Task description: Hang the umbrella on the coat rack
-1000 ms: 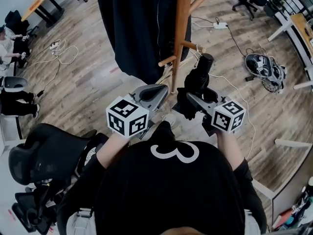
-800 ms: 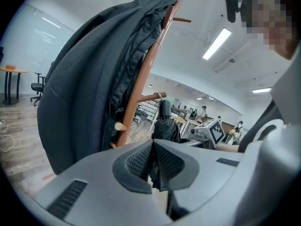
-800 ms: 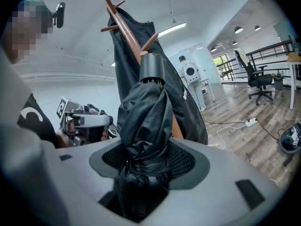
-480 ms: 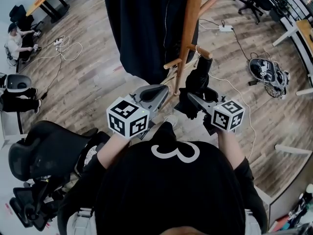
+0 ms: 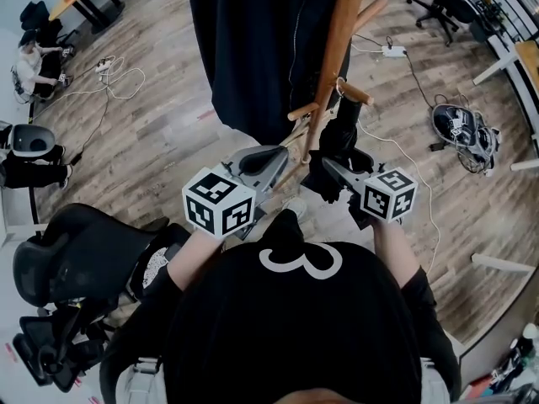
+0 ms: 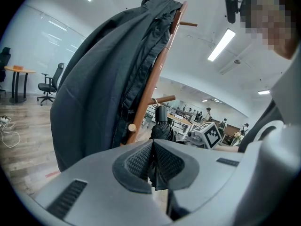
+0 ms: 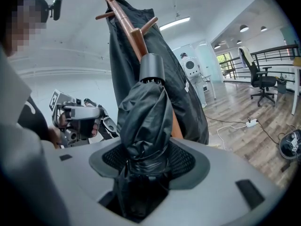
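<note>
As right gripper clenched folded black umbrella around its bound lower part, grey cap end pointed up, just below lower peg of wooden coat rack. Left gripper: pads pressed together, near rack pole, apart from umbrella. Dark jacket hung on rack. Wood floor underneath, white cable lying on it.

coat rack top: cut by pic edge | umbrella btm: hid in right gripper jaws
</note>
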Demonstrator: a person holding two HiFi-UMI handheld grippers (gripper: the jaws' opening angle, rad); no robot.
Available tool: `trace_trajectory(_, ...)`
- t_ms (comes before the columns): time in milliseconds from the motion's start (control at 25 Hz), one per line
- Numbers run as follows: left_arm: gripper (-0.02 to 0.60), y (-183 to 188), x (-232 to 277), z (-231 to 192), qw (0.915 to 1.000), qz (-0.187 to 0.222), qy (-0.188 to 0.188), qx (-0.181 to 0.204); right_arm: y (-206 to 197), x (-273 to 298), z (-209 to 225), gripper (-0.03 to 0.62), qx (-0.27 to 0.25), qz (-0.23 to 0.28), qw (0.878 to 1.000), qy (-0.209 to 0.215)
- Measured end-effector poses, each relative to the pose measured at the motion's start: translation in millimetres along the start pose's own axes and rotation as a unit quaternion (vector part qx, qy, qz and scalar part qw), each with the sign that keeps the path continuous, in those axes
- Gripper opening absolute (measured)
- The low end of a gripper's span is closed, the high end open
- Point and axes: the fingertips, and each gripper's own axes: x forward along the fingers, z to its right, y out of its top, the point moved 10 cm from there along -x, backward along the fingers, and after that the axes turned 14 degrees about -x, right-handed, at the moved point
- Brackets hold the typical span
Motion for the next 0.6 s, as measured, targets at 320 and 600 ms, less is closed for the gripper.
trace_trajectory(320, 0.015, -2.5, -4.2, -2.4, 0.9999, 0.007, 0.007, -0.006, -1.9, 9.4, 2.9, 0.264, -0.021, -0.014, 1.0, -0.005)
trace_trajectory(600, 0.015, -6.3, -8.2, -5.2, 0.9997, 0.012, 0.015, -0.013, -4.2, 19.2, 6.6, 0.264, -0.046, -0.021, 0.998, -0.022)
